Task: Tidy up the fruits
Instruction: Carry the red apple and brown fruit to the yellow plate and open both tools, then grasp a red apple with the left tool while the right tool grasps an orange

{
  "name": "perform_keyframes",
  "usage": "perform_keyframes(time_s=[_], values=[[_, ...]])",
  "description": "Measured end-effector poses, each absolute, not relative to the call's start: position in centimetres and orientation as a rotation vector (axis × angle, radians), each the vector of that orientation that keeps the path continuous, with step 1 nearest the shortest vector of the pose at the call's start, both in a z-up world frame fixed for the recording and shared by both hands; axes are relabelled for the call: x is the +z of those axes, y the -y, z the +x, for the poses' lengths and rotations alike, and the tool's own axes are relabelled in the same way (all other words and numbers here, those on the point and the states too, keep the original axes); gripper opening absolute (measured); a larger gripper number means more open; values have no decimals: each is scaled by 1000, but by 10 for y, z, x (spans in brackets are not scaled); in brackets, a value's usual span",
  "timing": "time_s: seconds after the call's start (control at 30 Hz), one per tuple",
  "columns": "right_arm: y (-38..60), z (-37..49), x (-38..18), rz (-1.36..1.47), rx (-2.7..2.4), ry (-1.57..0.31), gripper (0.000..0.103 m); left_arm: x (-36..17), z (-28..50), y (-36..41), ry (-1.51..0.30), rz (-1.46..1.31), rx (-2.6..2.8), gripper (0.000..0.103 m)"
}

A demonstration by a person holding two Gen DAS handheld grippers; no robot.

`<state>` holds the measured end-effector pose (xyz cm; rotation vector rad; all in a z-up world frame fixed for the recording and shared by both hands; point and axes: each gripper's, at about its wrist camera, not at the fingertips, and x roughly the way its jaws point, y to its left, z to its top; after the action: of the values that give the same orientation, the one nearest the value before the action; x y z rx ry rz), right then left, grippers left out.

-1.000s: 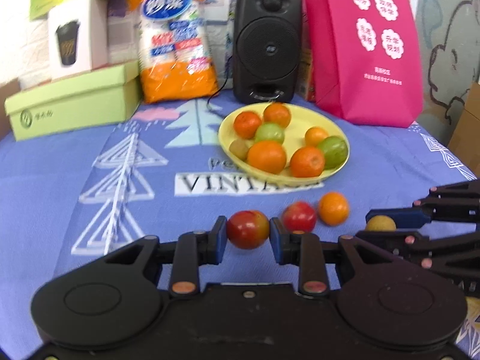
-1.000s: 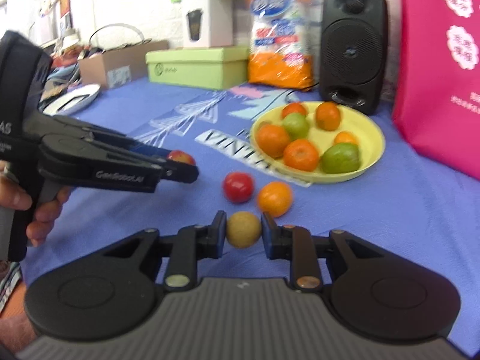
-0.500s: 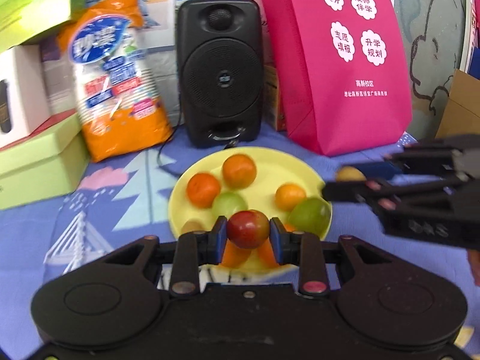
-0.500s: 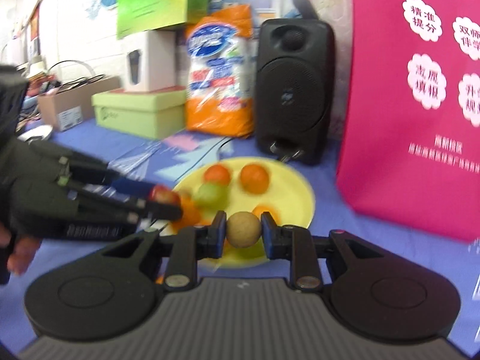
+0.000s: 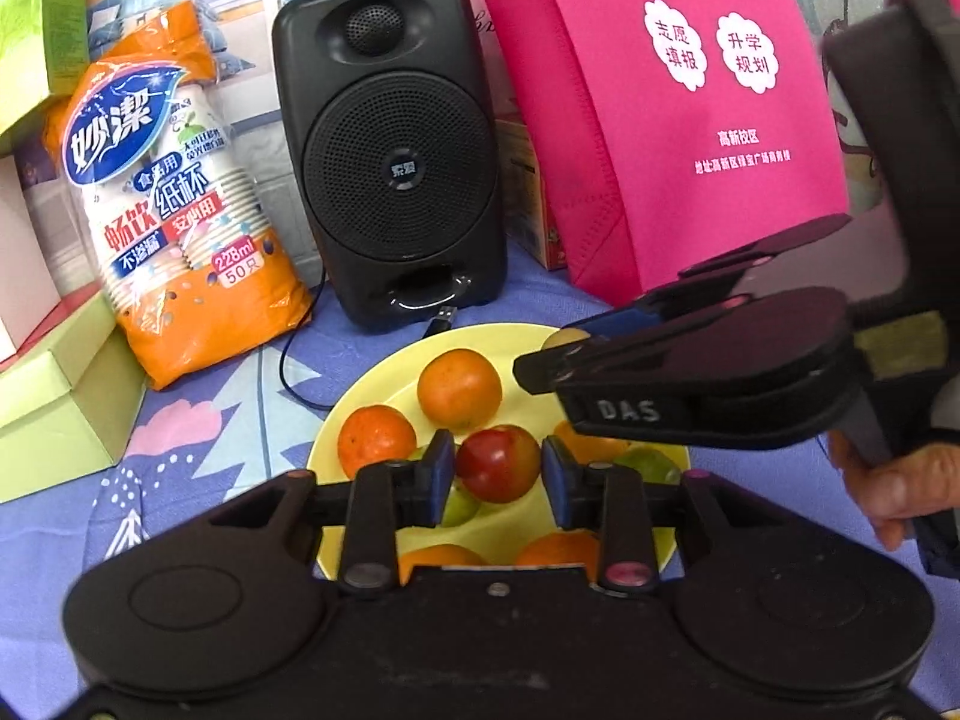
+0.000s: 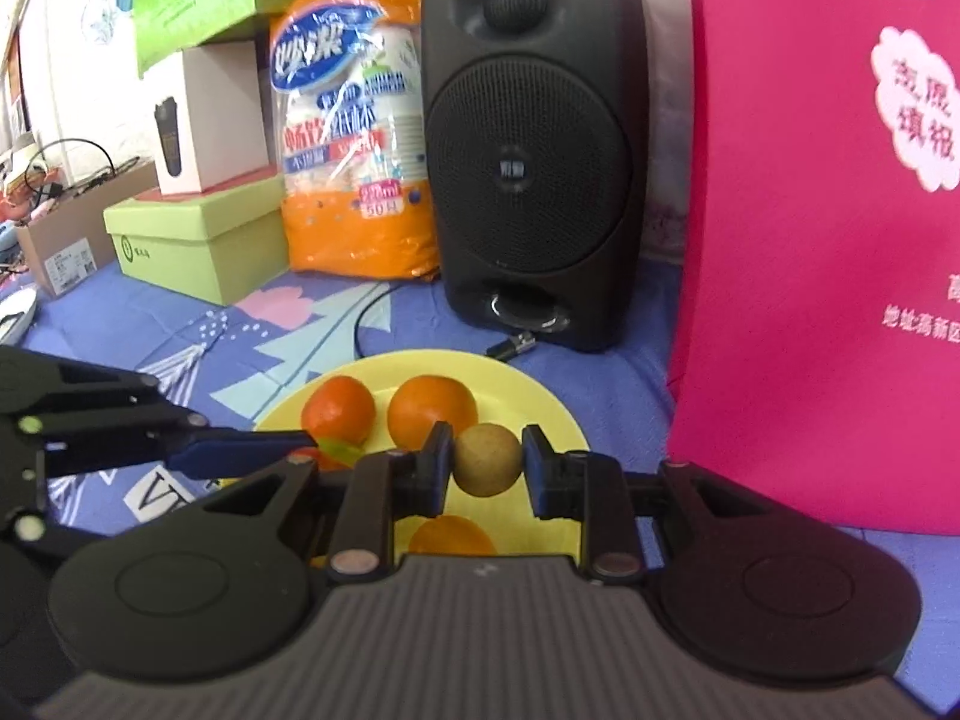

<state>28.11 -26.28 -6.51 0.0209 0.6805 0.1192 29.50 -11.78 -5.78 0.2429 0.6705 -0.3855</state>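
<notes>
The red fruit [image 5: 498,463] sits squeezed in the left gripper [image 5: 497,474], over the yellow plate [image 5: 372,387]. The right gripper [image 6: 486,468] pinches a brown fruit [image 6: 487,459]. Both look small, round, maybe soft; hold their middles gently.

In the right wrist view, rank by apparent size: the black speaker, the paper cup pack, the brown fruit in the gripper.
1. black speaker
2. paper cup pack
3. brown fruit, smallest even though it is nearest the camera, held in the right hand-held gripper.

My cluttered home or office surface [image 6: 120,312], printed blue cloth, black speaker [image 5: 387,144], pack of paper cups [image 5: 174,192], stacked gift boxes [image 6: 198,240], pink tote bag [image 5: 690,108]
</notes>
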Motion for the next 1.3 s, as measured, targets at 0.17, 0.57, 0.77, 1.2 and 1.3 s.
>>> perform_keyframes(time_s=[0.17,0.57,0.77,1.2,1.3], values=[[262,282,-69,26,116,-686,28,-58,291,116,-671,252,-378,39],[267,224,-35,24,96,-572,56,-29,239,75,-594,184,-345,76],[258,167,-39,33,93,-560,59,-28,191,48,-588,118,-334,76],[210,114,-80,27,111,-635,68,-70,165,53,-655,139,-257,68],[208,115,-86,32,123,-652,68,-76,167,53,-669,132,-256,68]])
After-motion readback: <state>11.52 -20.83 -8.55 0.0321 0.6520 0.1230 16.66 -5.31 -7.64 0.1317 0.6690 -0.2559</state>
